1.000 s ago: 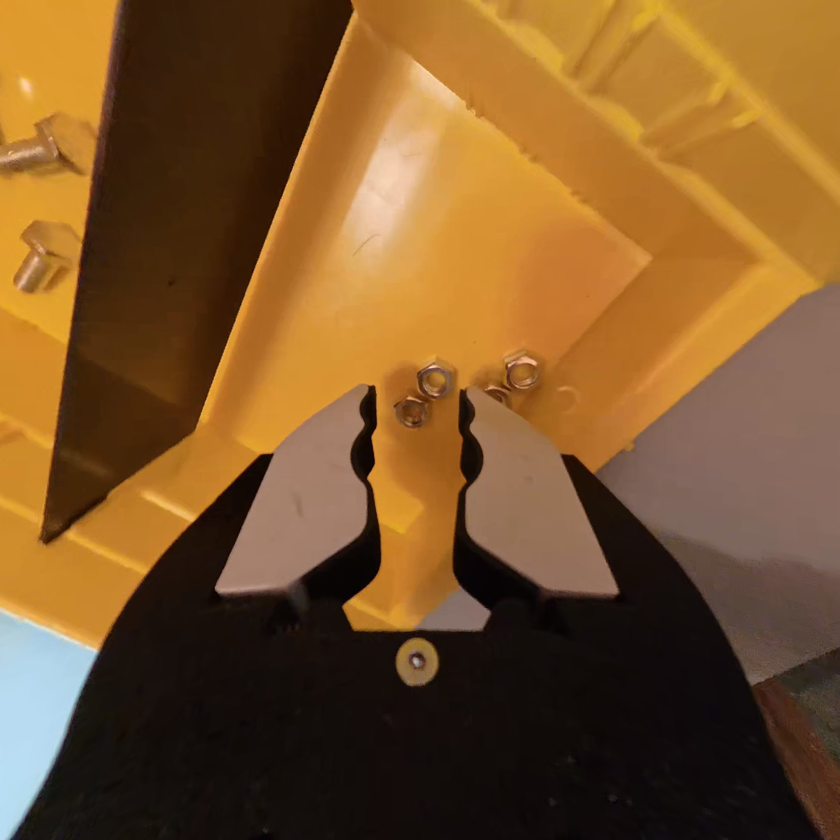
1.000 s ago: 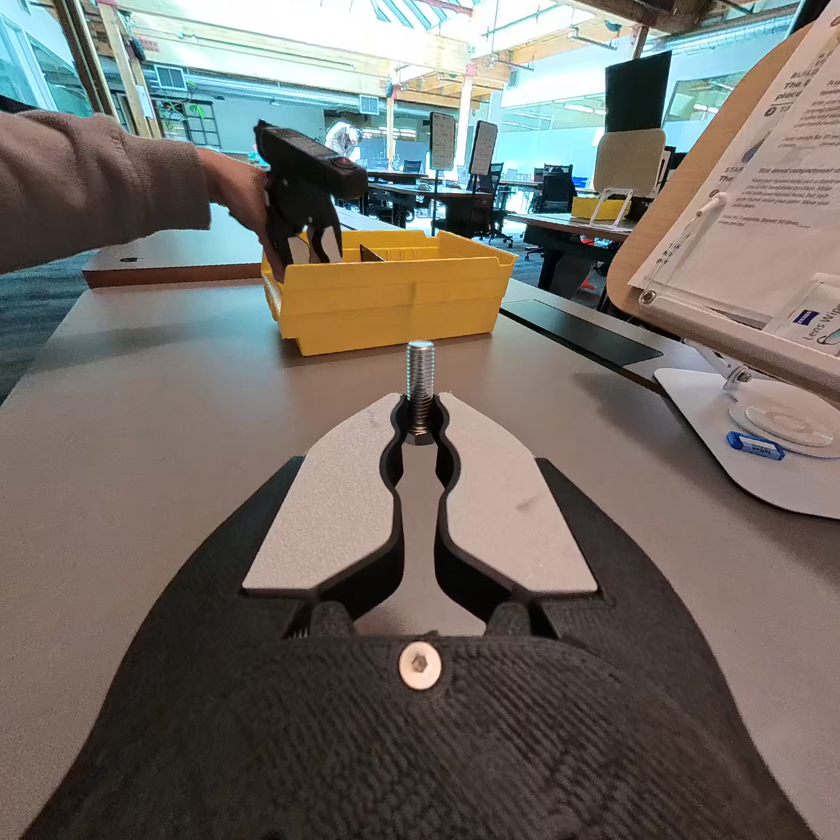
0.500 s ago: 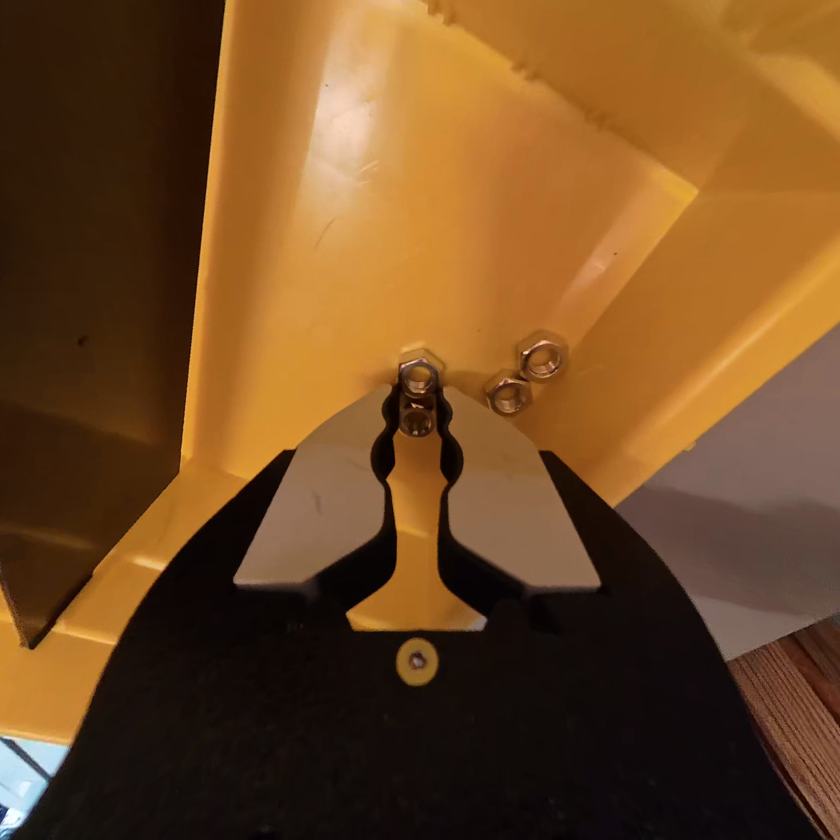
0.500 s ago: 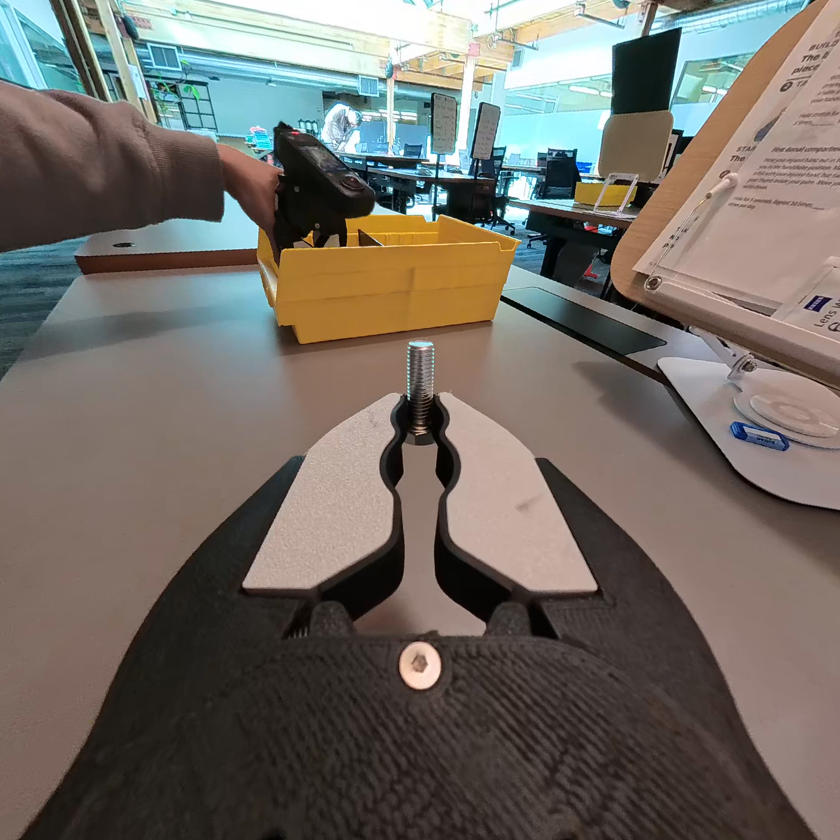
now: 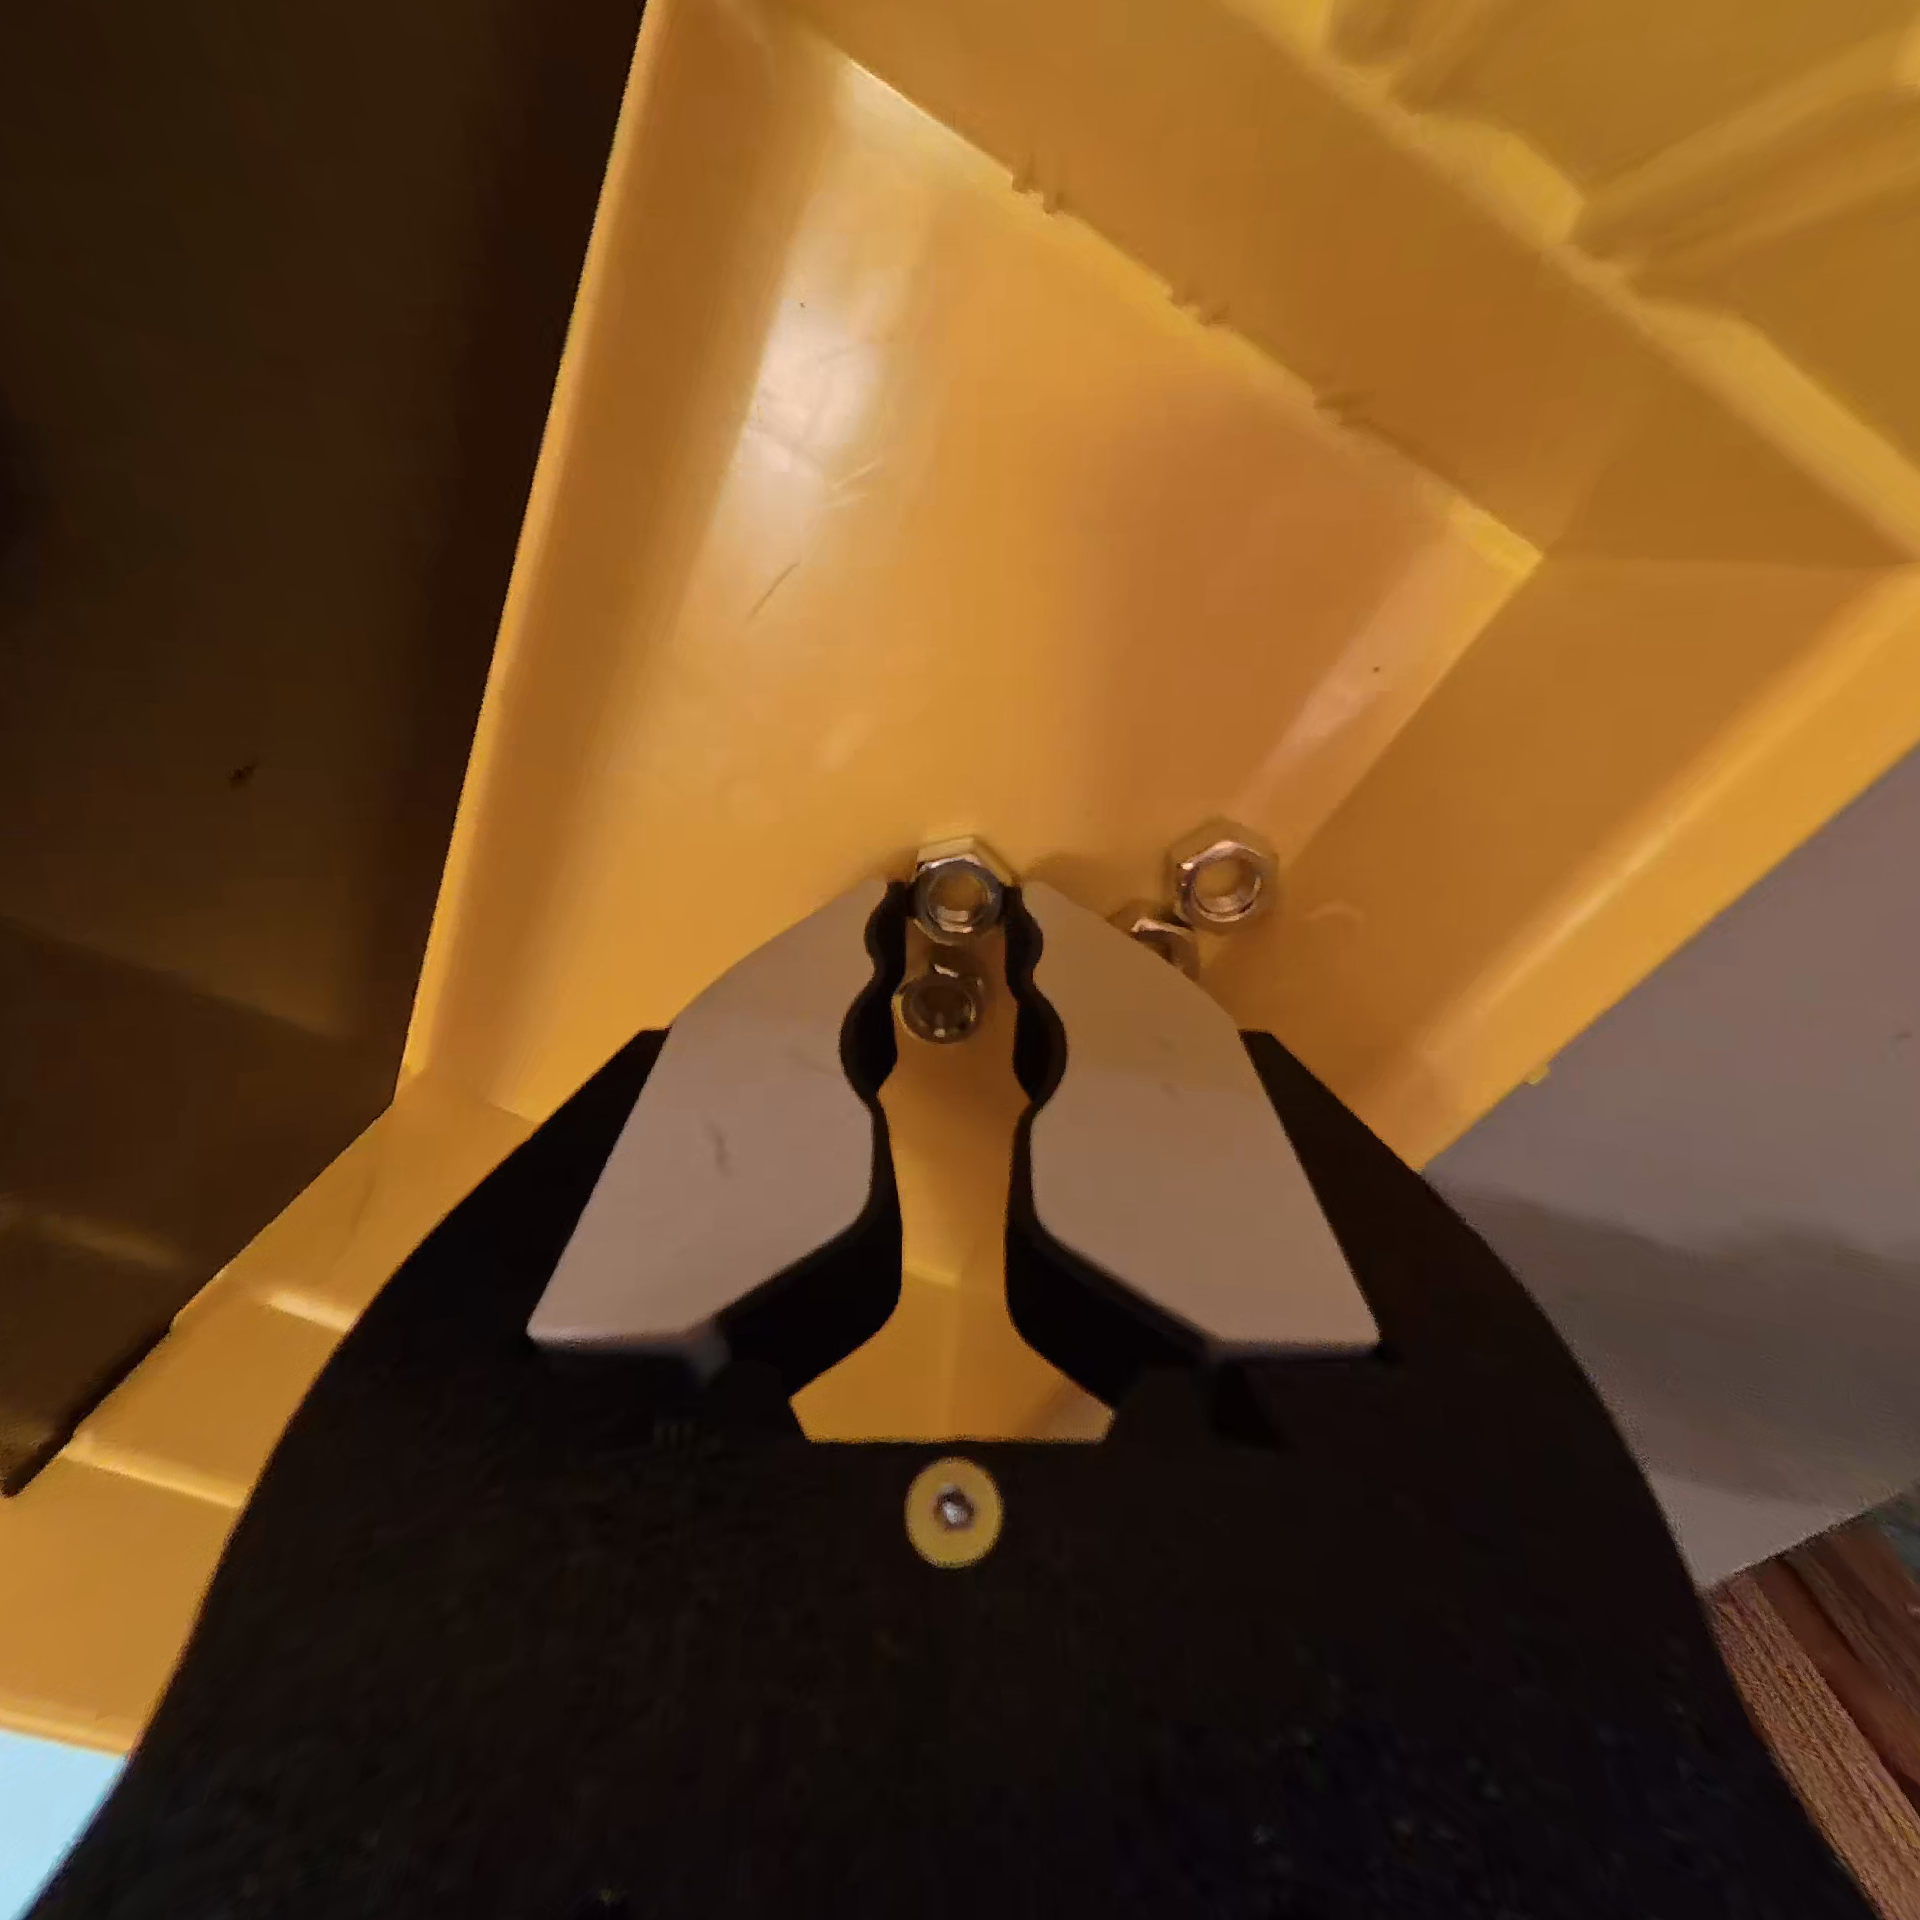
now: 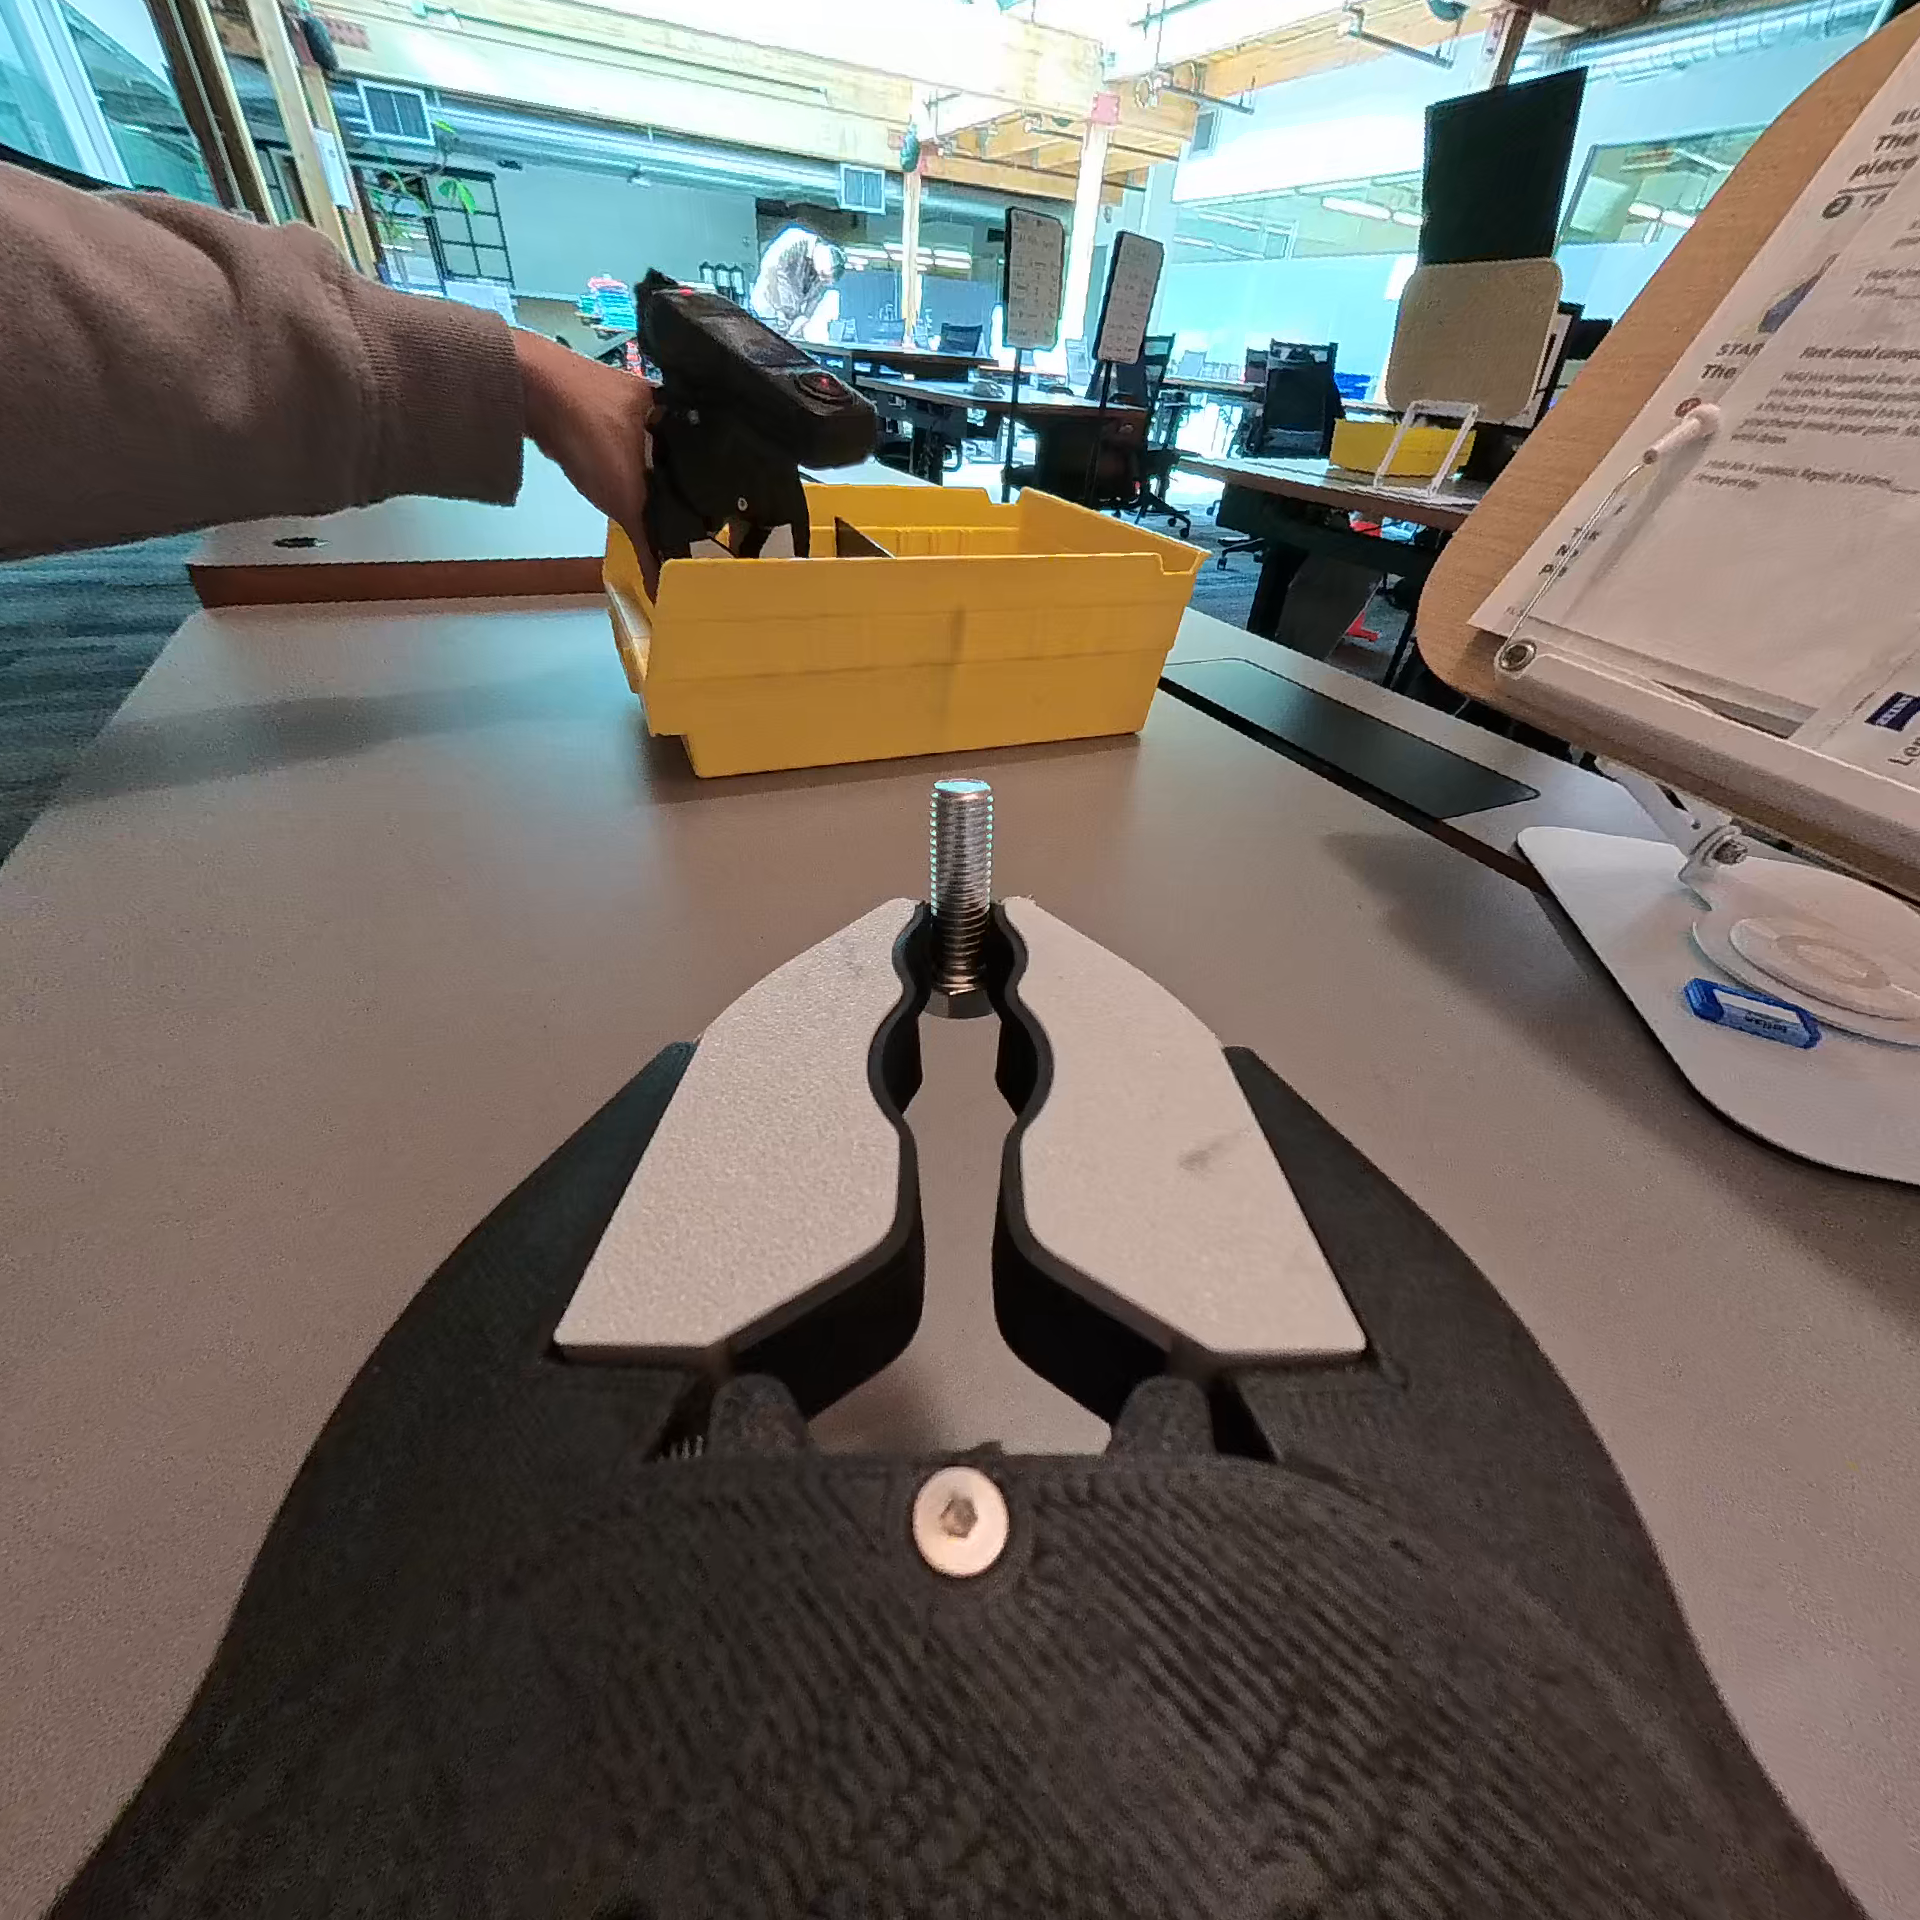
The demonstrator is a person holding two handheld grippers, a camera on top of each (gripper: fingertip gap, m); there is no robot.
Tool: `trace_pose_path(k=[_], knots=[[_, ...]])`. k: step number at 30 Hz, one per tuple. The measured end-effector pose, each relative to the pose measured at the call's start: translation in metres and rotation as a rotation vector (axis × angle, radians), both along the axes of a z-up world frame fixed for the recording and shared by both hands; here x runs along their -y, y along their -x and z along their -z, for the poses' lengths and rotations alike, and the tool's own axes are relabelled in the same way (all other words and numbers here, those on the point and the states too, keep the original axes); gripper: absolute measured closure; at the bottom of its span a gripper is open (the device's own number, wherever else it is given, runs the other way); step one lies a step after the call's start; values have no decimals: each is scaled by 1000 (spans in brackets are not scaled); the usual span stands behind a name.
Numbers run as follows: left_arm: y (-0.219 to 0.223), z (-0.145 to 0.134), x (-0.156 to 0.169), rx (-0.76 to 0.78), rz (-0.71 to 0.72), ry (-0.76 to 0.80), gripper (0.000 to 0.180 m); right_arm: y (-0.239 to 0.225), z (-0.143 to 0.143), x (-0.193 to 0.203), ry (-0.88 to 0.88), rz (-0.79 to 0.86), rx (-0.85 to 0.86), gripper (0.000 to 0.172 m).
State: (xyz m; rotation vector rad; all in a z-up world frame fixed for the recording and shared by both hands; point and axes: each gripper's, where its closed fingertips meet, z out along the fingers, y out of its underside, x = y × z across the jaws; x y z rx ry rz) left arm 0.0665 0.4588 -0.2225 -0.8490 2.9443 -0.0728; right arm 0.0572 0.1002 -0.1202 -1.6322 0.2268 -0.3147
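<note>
The left claw is closing on a nut in the bin; the right claw is clamping a bolt upright.

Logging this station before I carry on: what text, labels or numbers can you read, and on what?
Printed sheet on tilted stand: print present, not transcribed.
Packet beneath it: blue logo, not transcribed.
Blue tag: too small.
Far whiteboards: too blurred.
Bolt, hex nuts, yellow bin: none.
</note>
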Motion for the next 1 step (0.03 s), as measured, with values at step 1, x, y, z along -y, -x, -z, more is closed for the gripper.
trace_pose_path(k=[1], knots=[[-2,-3,1,28,6,2,163,0,-1,0,-3,0,2,163]])
